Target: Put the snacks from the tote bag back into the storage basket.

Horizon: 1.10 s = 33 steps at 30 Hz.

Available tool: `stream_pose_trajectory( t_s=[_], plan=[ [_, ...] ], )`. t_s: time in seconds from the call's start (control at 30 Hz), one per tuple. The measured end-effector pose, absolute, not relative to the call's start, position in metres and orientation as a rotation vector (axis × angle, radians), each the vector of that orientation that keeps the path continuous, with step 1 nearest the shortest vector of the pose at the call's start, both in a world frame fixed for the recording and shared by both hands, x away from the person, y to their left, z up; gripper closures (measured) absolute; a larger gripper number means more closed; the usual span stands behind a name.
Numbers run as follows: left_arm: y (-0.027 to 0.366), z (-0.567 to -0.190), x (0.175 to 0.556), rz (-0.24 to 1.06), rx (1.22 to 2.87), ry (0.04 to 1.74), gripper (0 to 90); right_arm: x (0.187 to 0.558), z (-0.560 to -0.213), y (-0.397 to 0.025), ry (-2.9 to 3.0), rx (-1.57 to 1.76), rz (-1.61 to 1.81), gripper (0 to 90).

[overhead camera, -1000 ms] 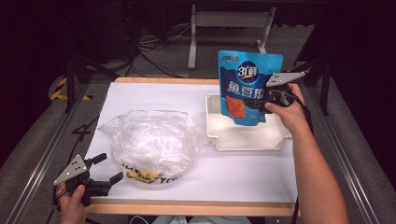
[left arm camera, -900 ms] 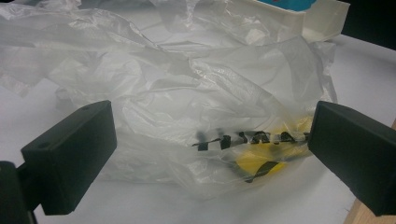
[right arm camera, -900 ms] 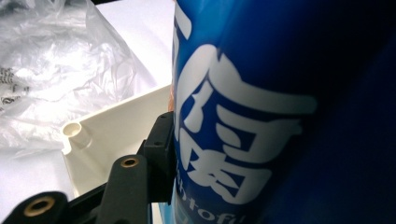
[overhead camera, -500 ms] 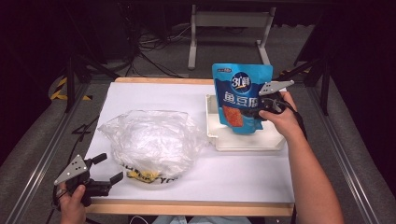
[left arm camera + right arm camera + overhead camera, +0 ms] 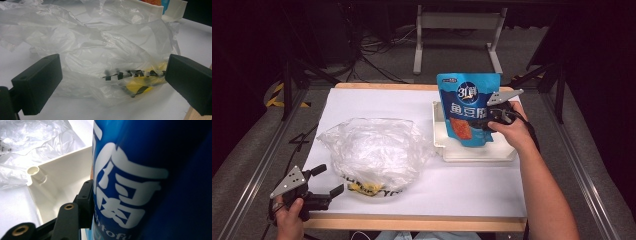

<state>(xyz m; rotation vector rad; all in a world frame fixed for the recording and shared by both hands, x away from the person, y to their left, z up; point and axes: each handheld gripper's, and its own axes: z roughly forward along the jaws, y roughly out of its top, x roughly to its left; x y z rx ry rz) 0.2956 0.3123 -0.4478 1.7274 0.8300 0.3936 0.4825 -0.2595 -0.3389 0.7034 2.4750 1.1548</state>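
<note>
Right gripper (image 5: 486, 123) jaws clamped on blue pouch (image 5: 468, 107) over white tray (image 5: 477, 152), left gripper (image 5: 323, 181) jaws apart.

Bright table (image 5: 422, 195), dark surroundings; close blue pouch (image 5: 155, 180) blurred.

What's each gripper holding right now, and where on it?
Right gripper is clamped on the blue snack pouch at its right edge, over the white tray. Left gripper is open, holding nothing.

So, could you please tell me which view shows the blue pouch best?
The high view: the whole blue pouch shows, upright over the white tray. The right gripper view has just close-up lettering; the left gripper view, a sliver.
</note>
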Motion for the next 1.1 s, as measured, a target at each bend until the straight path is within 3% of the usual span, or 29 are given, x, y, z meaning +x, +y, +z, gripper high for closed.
stream_pose_trajectory(
  t_s=[0.87,1.1],
  plan=[
    [0.312,-0.449,0.296,0.393,1.733,0.832,2.0,0.482,-0.347,-0.278,2.489,0.682,1.131,47.1],
    [0.312,-0.449,0.296,0.394,1.730,0.835,2.0,0.482,-0.345,-0.284,2.480,0.669,1.073,41.2]
  ],
)
